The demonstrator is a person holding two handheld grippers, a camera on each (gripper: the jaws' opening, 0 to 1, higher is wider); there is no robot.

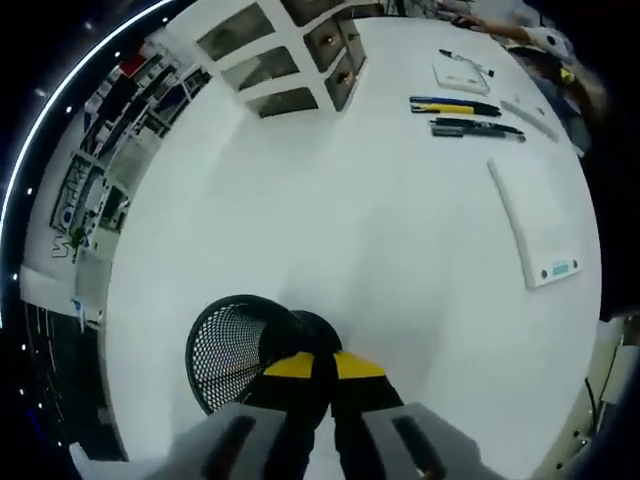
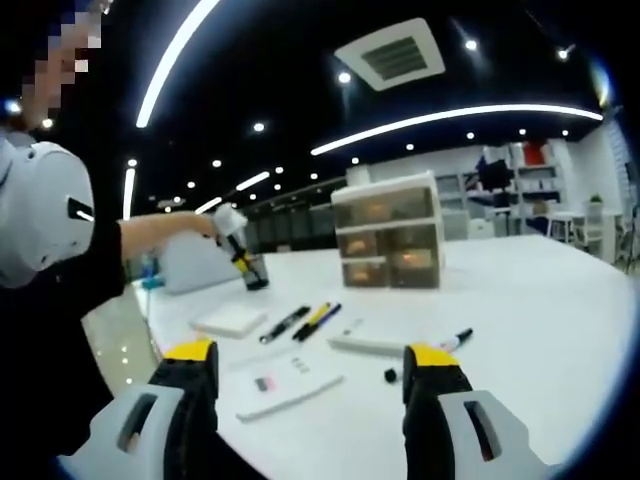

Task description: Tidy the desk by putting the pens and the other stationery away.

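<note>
Judging from how things lie, the tidying has barely started: the stationery is spread over the white desk (image 1: 330, 230) and nothing shows as put away.

In the left gripper view, the left gripper (image 1: 322, 375) has its yellow-tipped jaws pressed together on the rim of a black mesh pen cup (image 1: 232, 350), which sits right at the jaws and slightly to their left. I cannot tell whether anything is inside the cup; the mesh looks empty where it shows. Far ahead of the jaws and a little to the right stands a white drawer unit (image 1: 335, 50). Further right, well ahead of the gripper, two pens (image 1: 465, 115) lie side by side on the desk, a white pad (image 1: 458, 75) beyond them, and nearer on the right a long white ruler-like strip (image 1: 520, 225).

In the right gripper view, the right gripper (image 2: 310, 375) is spread wide with nothing between its jaws. Ahead of the left jaw lie a white block (image 2: 230, 320) and a flat white card (image 2: 285, 385); ahead between the jaws lie three pens (image 2: 305, 322), then a black marker (image 2: 430, 355) just off the right jaw. The same drawer unit (image 2: 390, 230) stands behind them.

So the cup seems in hand as the container, and every pen, marker and the remaining items look yet to be gathered.
</note>
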